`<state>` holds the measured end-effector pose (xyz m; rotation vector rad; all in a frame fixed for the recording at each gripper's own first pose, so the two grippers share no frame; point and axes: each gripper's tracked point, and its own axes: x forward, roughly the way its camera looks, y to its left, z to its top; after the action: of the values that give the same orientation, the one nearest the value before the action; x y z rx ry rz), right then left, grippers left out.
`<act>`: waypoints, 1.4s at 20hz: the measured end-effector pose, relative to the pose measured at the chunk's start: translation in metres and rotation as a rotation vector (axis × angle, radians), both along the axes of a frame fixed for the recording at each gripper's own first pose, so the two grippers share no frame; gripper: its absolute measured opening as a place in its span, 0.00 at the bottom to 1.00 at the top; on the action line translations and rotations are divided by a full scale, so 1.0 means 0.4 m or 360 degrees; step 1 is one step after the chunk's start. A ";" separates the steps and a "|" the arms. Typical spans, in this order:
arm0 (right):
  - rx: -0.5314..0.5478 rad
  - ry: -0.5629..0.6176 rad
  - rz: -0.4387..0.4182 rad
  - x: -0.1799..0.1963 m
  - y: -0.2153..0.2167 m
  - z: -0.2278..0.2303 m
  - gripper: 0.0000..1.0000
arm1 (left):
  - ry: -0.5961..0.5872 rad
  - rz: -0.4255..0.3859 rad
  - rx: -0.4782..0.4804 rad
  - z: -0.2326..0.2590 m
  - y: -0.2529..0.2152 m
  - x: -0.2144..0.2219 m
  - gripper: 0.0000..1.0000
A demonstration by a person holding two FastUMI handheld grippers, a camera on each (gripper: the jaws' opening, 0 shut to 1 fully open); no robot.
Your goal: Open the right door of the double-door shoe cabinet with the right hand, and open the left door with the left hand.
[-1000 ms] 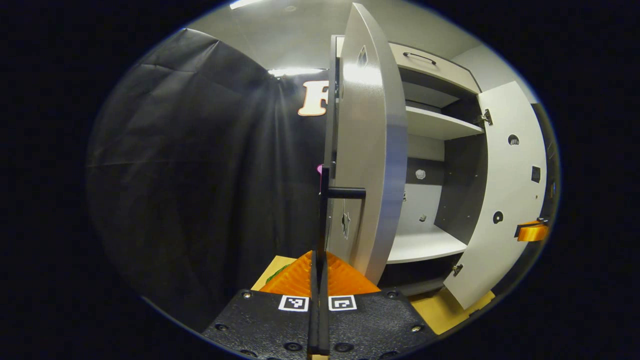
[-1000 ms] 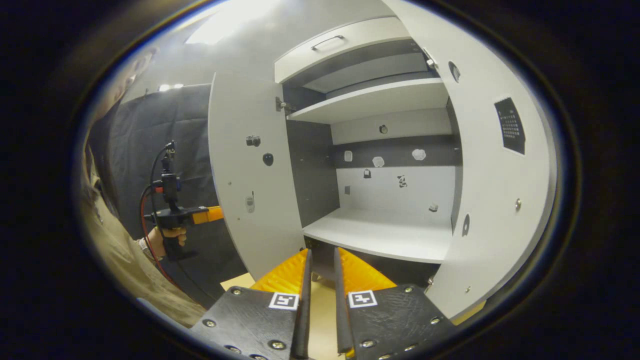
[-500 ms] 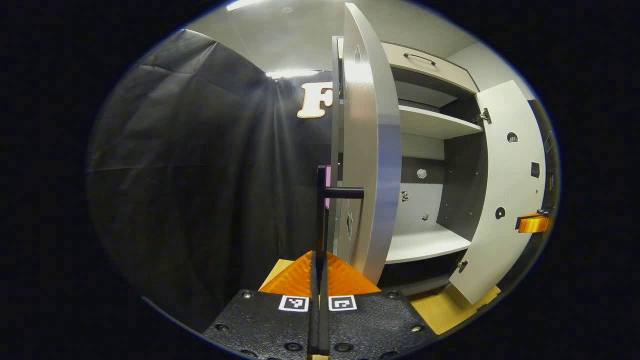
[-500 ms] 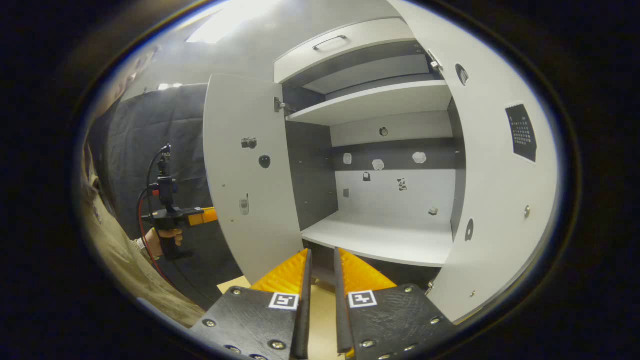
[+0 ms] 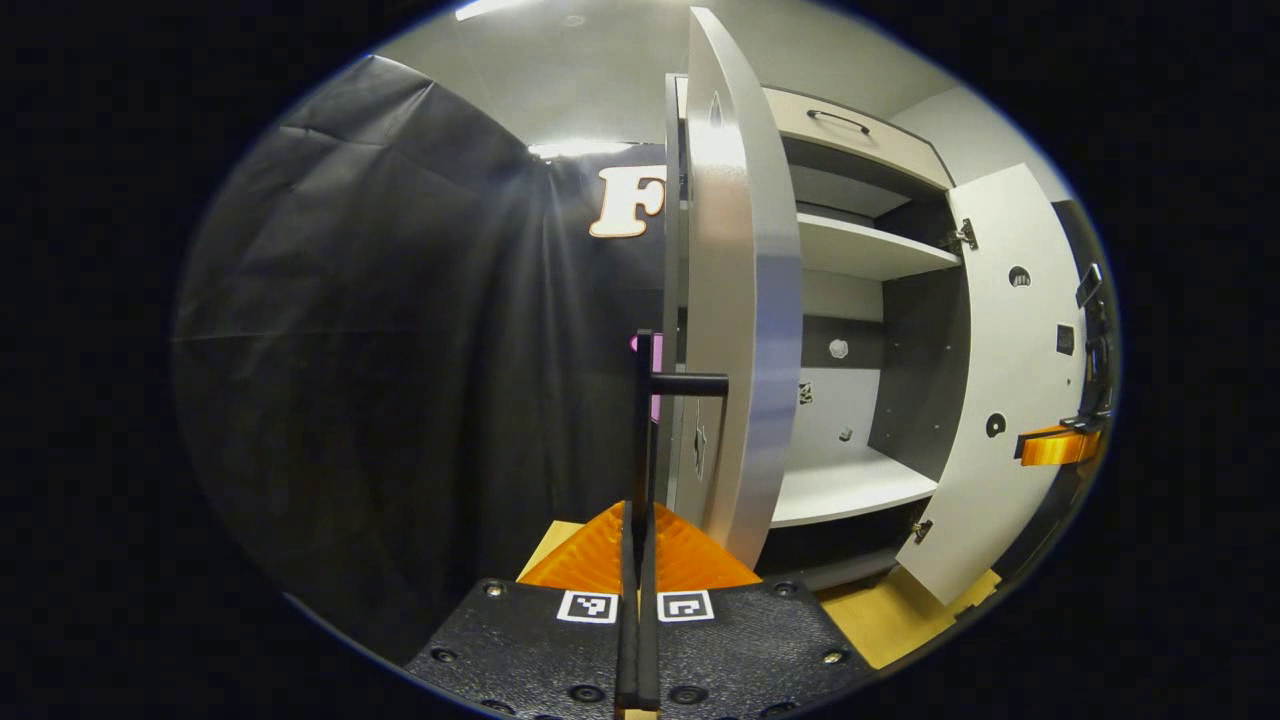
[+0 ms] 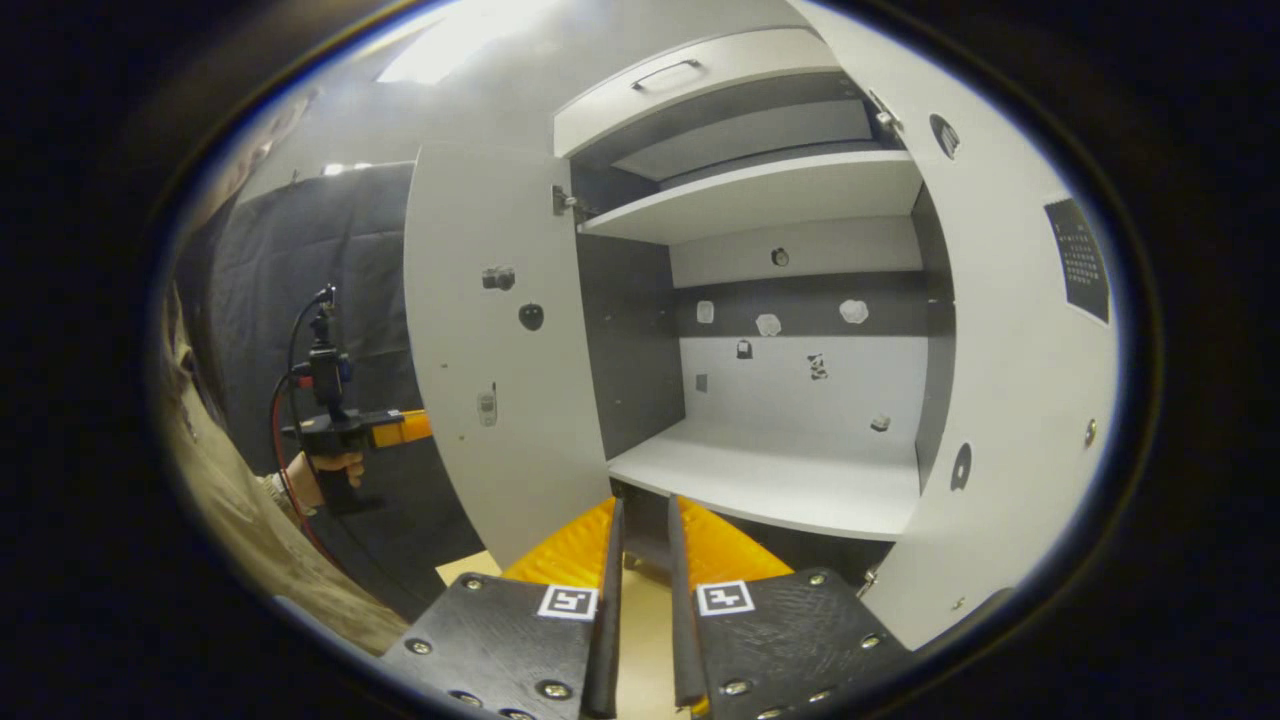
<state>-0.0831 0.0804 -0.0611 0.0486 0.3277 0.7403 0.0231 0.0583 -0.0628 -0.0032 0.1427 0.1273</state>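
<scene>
Pale grey double-door shoe cabinet (image 6: pixel 760 470), standing wide open on a yellow wooden tabletop (image 5: pixel 900 620), dark grey inside with two white shelves and a closed drawer with a slim dark handle along the top. Small stickers dotted over the back panel.

Flat grey left door (image 6: pixel 480 330), swung far out on its hinges, edge-on in the left gripper view (image 5: pixel 745 300), with its inner face and a few small stickers turned toward the right gripper view. Flat grey right door (image 6: pixel 1010 380), likewise swung wide, filling the right side of the right gripper view and showing farther off in the left gripper view (image 5: pixel 1000 400); dark square sticker high on its inner face, round holes lower down.

Black booth cloth (image 5: pixel 400 350) hanging behind and beside the left door.

Person's hand (image 6: pixel 340 468) and beige sleeve at the left rim of the right gripper view, gripping the left gripper's black grip, its orange nose reaching behind the left door.

Left gripper (image 5: pixel 638 520) with orange-and-black fingers pressed together on the thin black bar handle (image 5: pixel 645 420) of the left door, clamped on it.

Right gripper (image 6: pixel 640 540) low before the lower shelf, fingers slightly apart, nothing between them, touching neither door.
</scene>
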 end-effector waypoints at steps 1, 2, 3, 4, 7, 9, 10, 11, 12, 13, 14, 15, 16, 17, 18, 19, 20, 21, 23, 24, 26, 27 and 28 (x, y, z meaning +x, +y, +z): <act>-0.0005 -0.0004 -0.0015 0.002 -0.002 0.002 0.22 | 0.0003 0.0006 -0.0011 -0.001 -0.001 -0.002 0.01; -0.0022 -0.0012 -0.0046 0.003 -0.006 0.002 0.22 | 0.0005 0.0012 -0.0020 -0.001 -0.002 -0.003 0.01; -0.0045 -0.0026 -0.0080 0.005 -0.010 0.005 0.22 | 0.0009 0.0020 -0.0023 -0.002 -0.001 -0.004 0.01; -0.0069 -0.0045 -0.0116 0.004 -0.011 0.008 0.22 | 0.0009 0.0029 -0.0026 -0.002 -0.001 -0.005 0.01; -0.0130 -0.0105 -0.0230 0.022 -0.026 0.022 0.22 | 0.0011 0.0046 -0.0019 -0.001 0.003 -0.006 0.00; -0.0167 -0.0150 -0.0291 0.059 -0.038 0.031 0.22 | 0.0007 0.0061 -0.0020 0.001 0.005 -0.010 0.00; -0.0187 -0.0175 -0.0321 0.072 -0.040 0.035 0.22 | -0.0007 0.0073 -0.0035 0.003 0.006 -0.009 0.02; -0.0209 -0.0195 -0.0351 0.076 -0.046 0.039 0.22 | -0.0018 0.0083 -0.0063 0.004 0.003 -0.007 0.02; -0.0227 -0.0212 -0.0366 0.094 -0.041 0.036 0.24 | -0.0023 0.0094 -0.0089 0.007 -0.001 -0.008 0.02; -0.0245 -0.0226 -0.0377 0.098 -0.039 0.038 0.34 | -0.0019 0.0105 -0.0097 0.004 -0.003 -0.011 0.02; -0.0264 -0.0241 -0.0383 0.105 -0.034 0.036 0.38 | -0.0016 0.0117 -0.0094 0.005 -0.004 -0.015 0.05; -0.0278 -0.0254 -0.0390 0.107 -0.033 0.034 0.60 | -0.0013 0.0134 -0.0084 0.008 0.002 -0.021 0.02; -0.0287 -0.0262 -0.0393 0.112 -0.026 0.032 0.69 | -0.0017 0.0152 -0.0075 0.016 0.004 -0.028 0.02; -0.0289 -0.0269 -0.0397 0.117 -0.021 0.031 0.78 | -0.0047 0.0174 -0.0055 0.032 0.011 -0.033 0.02; -0.0281 -0.0270 -0.0414 0.121 -0.014 0.034 0.85 | -0.0080 0.0187 -0.0032 0.052 0.014 -0.035 0.02; -0.0266 -0.0267 -0.0430 0.123 -0.010 0.037 0.98 | -0.0100 0.0185 -0.0011 0.058 0.015 -0.028 0.00; -0.0248 -0.0260 -0.0443 0.130 -0.002 0.041 0.98 | -0.0109 0.0179 0.0008 0.068 0.010 -0.025 0.05; -0.0228 -0.0252 -0.0463 0.134 0.003 0.049 0.98 | -0.0115 0.0179 0.0024 0.077 0.010 -0.026 0.01; -0.0213 -0.0252 -0.0523 0.144 0.008 0.064 0.98 | -0.0137 0.0142 0.0032 0.095 -0.007 -0.024 0.00; -0.0219 -0.0269 -0.0574 0.149 0.007 0.073 0.98 | -0.0152 0.0113 0.0031 0.103 -0.022 -0.014 0.00; -0.0227 -0.0302 -0.0691 0.154 0.000 0.088 0.98 | -0.0176 0.0037 0.0041 0.114 -0.053 0.005 0.00; -0.0219 -0.0304 -0.0735 0.152 0.003 0.095 0.97 | -0.0192 -0.0002 0.0049 0.121 -0.066 0.016 0.00; -0.0211 -0.0310 -0.0778 0.149 0.004 0.106 0.98 | -0.0212 -0.0046 0.0054 0.127 -0.081 0.028 0.00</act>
<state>-0.0235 0.0821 -0.0187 -0.0672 0.1668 0.2345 0.0345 0.0258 -0.0120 0.0241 0.0076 0.1006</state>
